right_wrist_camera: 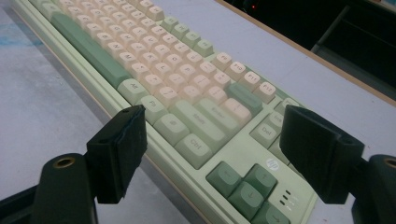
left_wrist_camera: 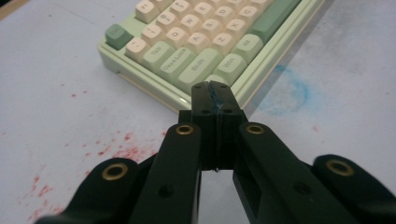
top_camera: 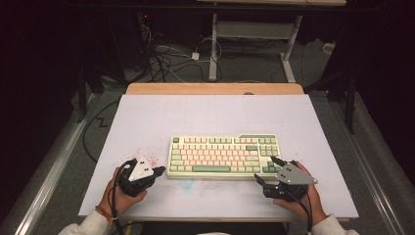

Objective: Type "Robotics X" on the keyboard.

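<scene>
Keyboard (top_camera: 224, 156) lies flat on the white surface (top_camera: 205, 115), a bit toward the near edge, long side running 9 to 3 o'clock. Both hands are parked at its near corners.

Left claw (top_camera: 160, 171) sits at the keyboard's 8 o'clock corner, jaws pressed fully together with nothing between them. In the left gripper view the tip of the left claw (left_wrist_camera: 214, 91) hangs just over the front rim beside the bottom-left keys; contact can't be told. Red specks (left_wrist_camera: 116, 149) dot the surface beside it, and a faint blue smudge (left_wrist_camera: 292, 93) lies on the near side of the board.

Right claw (top_camera: 266, 171) is at the 4 o'clock corner, jaws spread wide, empty. From the right gripper view the right claw (right_wrist_camera: 224, 154) straddles the front rim near the arrow keys (right_wrist_camera: 245, 186), pads apart from the case.

Step in hand, my read: approach or set-up, with neither claw gripping the board yet. The closed left tip looks set for a poke or key press; the wide right one looks ready to steady or pinch the front edge. Next move needs a small descent and careful aim, so the tip lands on one key rather than two.
</scene>
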Demonstrator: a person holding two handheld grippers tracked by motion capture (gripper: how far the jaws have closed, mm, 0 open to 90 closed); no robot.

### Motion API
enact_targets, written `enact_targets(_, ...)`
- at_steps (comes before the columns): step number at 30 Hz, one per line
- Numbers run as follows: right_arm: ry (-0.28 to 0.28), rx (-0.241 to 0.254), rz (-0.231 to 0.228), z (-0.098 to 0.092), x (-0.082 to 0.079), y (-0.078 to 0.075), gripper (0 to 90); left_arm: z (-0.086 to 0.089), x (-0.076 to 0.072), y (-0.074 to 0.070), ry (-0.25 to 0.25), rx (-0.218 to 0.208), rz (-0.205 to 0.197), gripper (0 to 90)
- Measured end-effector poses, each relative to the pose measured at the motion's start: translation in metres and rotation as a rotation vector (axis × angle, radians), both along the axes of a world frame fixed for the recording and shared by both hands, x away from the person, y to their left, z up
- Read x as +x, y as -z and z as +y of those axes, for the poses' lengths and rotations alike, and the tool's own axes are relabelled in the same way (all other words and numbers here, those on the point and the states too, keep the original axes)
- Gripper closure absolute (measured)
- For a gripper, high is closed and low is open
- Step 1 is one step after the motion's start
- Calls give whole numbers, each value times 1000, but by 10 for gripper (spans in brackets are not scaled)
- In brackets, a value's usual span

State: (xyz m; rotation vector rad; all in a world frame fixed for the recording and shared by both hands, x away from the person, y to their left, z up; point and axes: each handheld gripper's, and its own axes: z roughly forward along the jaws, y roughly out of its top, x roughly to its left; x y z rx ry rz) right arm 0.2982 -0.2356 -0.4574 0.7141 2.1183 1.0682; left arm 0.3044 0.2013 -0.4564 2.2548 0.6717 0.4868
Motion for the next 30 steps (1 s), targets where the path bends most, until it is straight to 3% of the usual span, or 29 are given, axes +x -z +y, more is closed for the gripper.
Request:
enact_targets(12,-12,-9,7,1,0,2,235,-23,19,-9,37,19,-2,879)
enact_targets(21,-16,-16,16,2,2,4,238,-42,36,-23,48,-23,16,879)
enact_targets(26,-19,-16,22,2,2,4,238,-57,44,-24,67,20,4,879)
enact_targets(30,-24,-22,26,3,3,5,239,-67,49,-28,79,27,-9,880)
